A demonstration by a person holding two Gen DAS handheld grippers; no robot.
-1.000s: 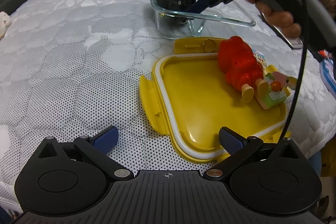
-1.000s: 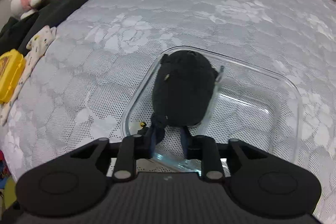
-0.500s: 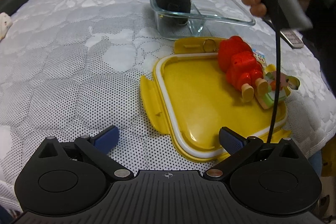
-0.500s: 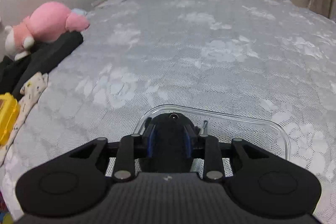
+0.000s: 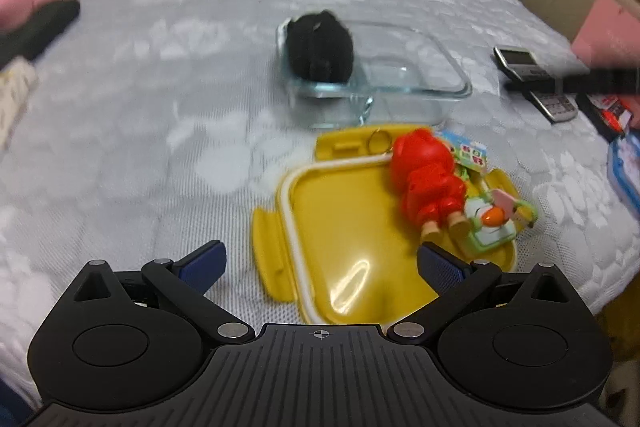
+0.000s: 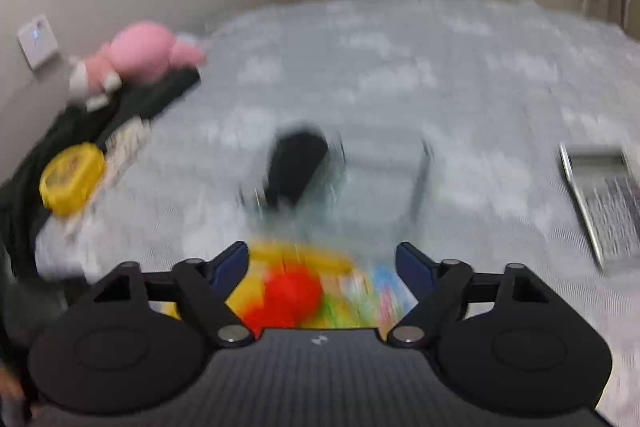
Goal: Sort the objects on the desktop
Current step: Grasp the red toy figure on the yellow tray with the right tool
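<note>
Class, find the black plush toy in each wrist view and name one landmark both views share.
Left wrist: black plush toy upper centre, inside the glass dish, left end.
Right wrist: black plush toy centre, blurred, in the dish's left end.
Shared landmark: the red toy figure.

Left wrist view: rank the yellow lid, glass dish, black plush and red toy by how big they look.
1. Yellow lid, though it lies nearest the camera.
2. Glass dish.
3. Red toy and black plush: too alike to rank.
</note>
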